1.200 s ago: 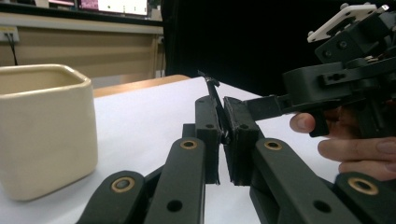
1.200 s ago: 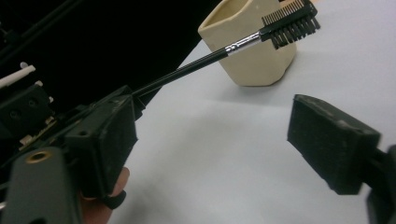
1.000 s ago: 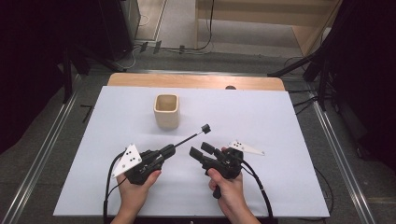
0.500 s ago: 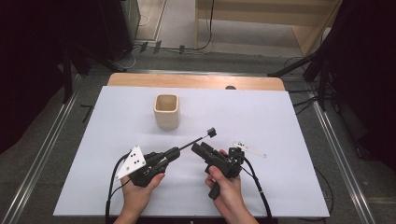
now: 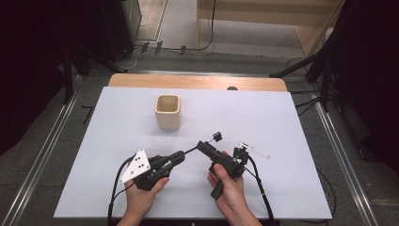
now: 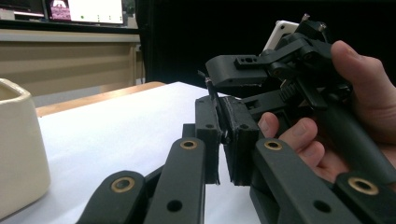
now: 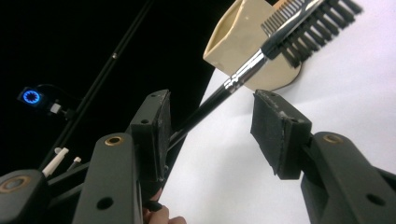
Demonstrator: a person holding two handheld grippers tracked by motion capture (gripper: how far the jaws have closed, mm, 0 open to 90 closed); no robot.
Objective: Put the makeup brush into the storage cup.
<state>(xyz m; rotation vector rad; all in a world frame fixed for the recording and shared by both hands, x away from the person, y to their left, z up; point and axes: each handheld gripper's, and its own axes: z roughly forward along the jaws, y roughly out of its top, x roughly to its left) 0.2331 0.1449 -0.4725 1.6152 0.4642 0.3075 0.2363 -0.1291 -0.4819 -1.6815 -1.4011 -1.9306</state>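
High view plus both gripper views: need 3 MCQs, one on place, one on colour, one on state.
1. Where is the cup?
A. Upright on the table, beyond both hands
B. On its side at the near edge
C. On the floor

2. What colour are the bristles of the brush?
A. White
B. Black
C. Red

3. The left gripper is:
A. Open and empty
B. Shut on the brush handle
C. Shut on the cup

Answers:
1 A: the high view shows it standing farther up the table than the hands.
2 B: the right gripper view shows black bristles past a silver ferrule.
3 B: its fingers pinch the thin handle. The right gripper has just been closing with the handle between its fingers, one pad not yet on it.
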